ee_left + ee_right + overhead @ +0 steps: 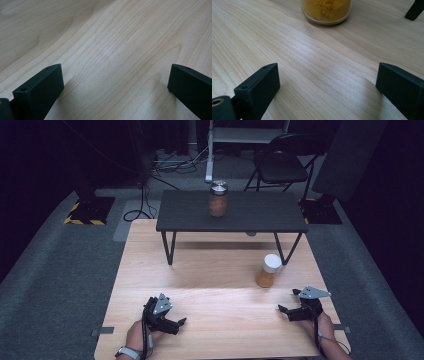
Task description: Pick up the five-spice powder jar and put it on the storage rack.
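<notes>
A jar of orange powder with a white lid (268, 270) stands on the wooden table (215, 290), right of the middle. In the right gripper view its glass base (326, 11) is straight ahead of the jaws. A second jar with a silver lid (218, 198) stands on top of the low black stand (260, 215). My right gripper (288, 300) rests near the table's right front, open, with bare wood between its jaws (328, 75). My left gripper (172, 317) lies at the left front, also open over bare wood (115, 75).
The black stand spans the far half of the table on thin legs (170, 247), one of which shows in the right gripper view (415, 10). Beyond the table are grey carpet, cables and a folding chair (282, 162).
</notes>
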